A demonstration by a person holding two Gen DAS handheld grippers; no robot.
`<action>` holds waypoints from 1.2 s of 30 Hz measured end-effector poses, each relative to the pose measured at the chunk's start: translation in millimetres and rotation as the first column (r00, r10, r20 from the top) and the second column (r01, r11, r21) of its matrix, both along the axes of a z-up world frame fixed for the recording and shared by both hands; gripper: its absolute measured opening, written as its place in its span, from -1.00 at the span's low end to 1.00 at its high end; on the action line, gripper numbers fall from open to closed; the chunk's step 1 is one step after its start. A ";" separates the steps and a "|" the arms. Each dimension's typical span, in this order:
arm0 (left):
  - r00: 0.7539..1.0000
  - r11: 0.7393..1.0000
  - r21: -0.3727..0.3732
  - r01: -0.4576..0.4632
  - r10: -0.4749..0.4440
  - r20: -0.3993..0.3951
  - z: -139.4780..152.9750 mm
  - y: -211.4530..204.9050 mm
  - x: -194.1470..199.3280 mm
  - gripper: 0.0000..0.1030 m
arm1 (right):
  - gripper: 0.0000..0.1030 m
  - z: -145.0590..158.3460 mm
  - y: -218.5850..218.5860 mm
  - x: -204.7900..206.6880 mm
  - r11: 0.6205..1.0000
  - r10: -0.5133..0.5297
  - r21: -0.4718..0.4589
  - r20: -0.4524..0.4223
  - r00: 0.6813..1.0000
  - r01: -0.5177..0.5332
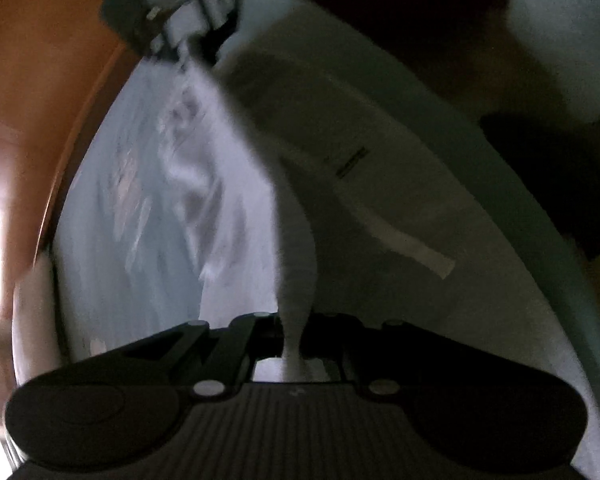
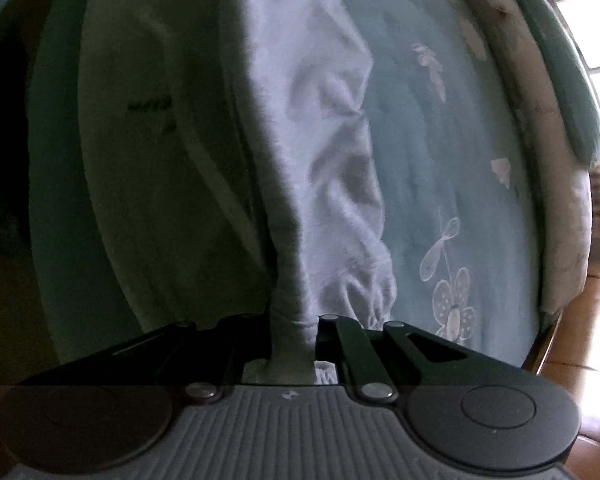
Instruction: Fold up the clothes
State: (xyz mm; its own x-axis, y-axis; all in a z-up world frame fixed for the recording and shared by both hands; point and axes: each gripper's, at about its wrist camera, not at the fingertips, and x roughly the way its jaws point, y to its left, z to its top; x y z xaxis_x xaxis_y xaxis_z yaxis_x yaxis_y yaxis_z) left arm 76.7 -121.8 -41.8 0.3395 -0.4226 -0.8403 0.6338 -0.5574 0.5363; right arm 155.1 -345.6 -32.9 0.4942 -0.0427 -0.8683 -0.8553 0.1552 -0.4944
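A white garment (image 1: pixel 340 184) with a small dark print hangs stretched between both grippers above a pale blue bed. In the left wrist view my left gripper (image 1: pixel 294 344) is shut on a bunched edge of the cloth. The other gripper (image 1: pixel 172 28) shows at the top, blurred, holding the far end. In the right wrist view my right gripper (image 2: pixel 292 340) is shut on a gathered, elastic-looking hem of the white garment (image 2: pixel 320 152). The cloth drapes away from the jaws, its left half in shadow.
A pale blue bedsheet (image 2: pixel 440 152) with embroidered flowers and dragonflies lies under the garment. A cream padded bed edge (image 2: pixel 556 200) curves at the right. Orange-brown wooden floor (image 1: pixel 40 100) lies beyond the bed. A bright window (image 2: pixel 596 40) is at the far right.
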 end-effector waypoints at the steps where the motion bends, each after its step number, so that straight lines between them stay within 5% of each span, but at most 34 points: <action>1: 0.999 0.999 0.003 0.034 -0.034 0.005 -2.7 0.5 -4.2 -0.99 | -0.82 -6.3 -1.6 -0.4 1.000 0.005 -0.015 0.000 1.000 -0.005; 7: 0.992 0.991 0.037 0.128 -0.127 -0.012 -32.3 -0.2 -15.9 -0.99 | -0.78 -43.9 3.2 -8.9 0.999 -0.001 -0.051 0.046 0.999 0.003; 13: 0.981 0.979 0.068 0.191 -0.189 -0.039 -57.1 -4.3 -23.7 -0.98 | -0.39 -58.6 12.7 -16.9 0.994 -0.073 -0.063 0.164 0.984 0.084; 17: 0.985 0.984 0.077 0.162 -0.157 -0.066 -53.8 -9.7 -18.3 -0.98 | -0.39 -54.3 14.8 -30.2 0.994 -0.102 -0.025 0.151 0.983 0.107; 23: 0.977 0.974 0.081 0.212 -0.208 -0.054 -47.4 -7.0 -14.8 -0.98 | -0.76 -39.4 9.6 -28.7 0.995 -0.069 -0.058 0.187 0.980 0.082; 28: 0.965 0.962 0.075 0.262 -0.258 -0.053 -47.4 -4.0 -21.0 -0.98 | -0.76 -31.1 10.7 -29.5 0.995 -0.034 -0.085 0.264 0.964 0.058; 34: 0.952 0.948 0.088 0.305 -0.300 -0.067 -70.9 -4.4 -28.8 -0.98 | -0.69 -60.2 4.1 -31.8 0.989 -0.060 -0.119 0.186 0.981 0.084; 36: 0.951 0.948 0.085 0.306 -0.301 -0.068 -74.9 -4.0 -28.9 -0.96 | -0.47 -52.6 7.1 -31.9 0.987 -0.104 -0.099 0.184 0.977 0.123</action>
